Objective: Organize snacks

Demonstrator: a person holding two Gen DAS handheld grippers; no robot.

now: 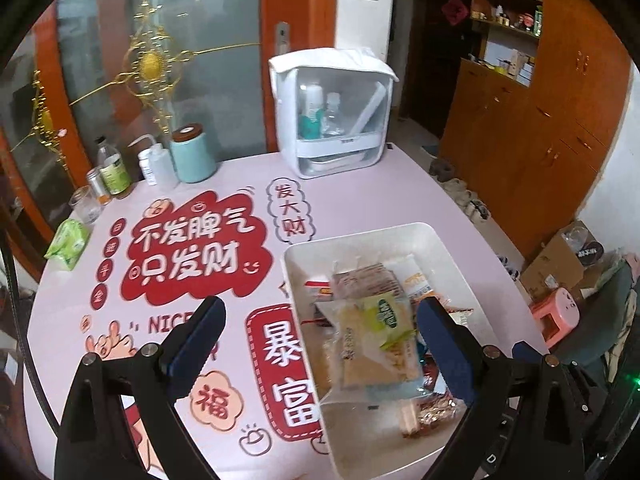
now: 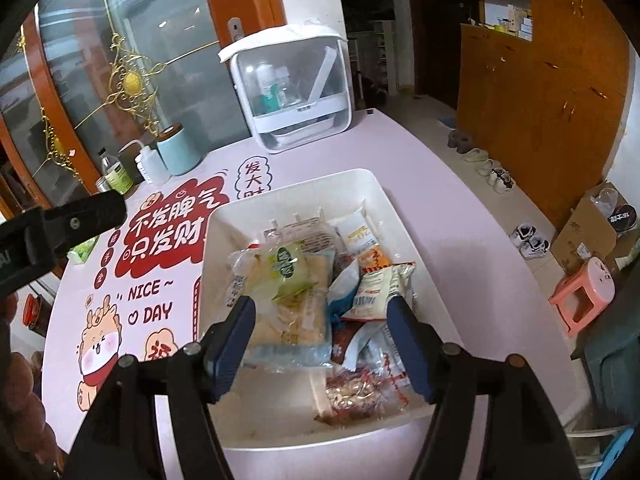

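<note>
A white plastic bin on the pink printed tablecloth holds several snack packets. On top lies a green-labelled packet over a pale clear-wrapped pastry pack. A white-and-orange packet and a red-gold candy bag lie beside them. My left gripper is open wide above the bin's left wall, touching nothing. My right gripper hangs open over the pile, nothing between its pads. A green packet lies alone at the table's left edge.
At the back stand a white storage box with a clear front, a teal canister, a squeeze bottle and jars. The other tool's black frame juts in from the left. On the floor to the right are a pink stool, a cardboard box and shoes.
</note>
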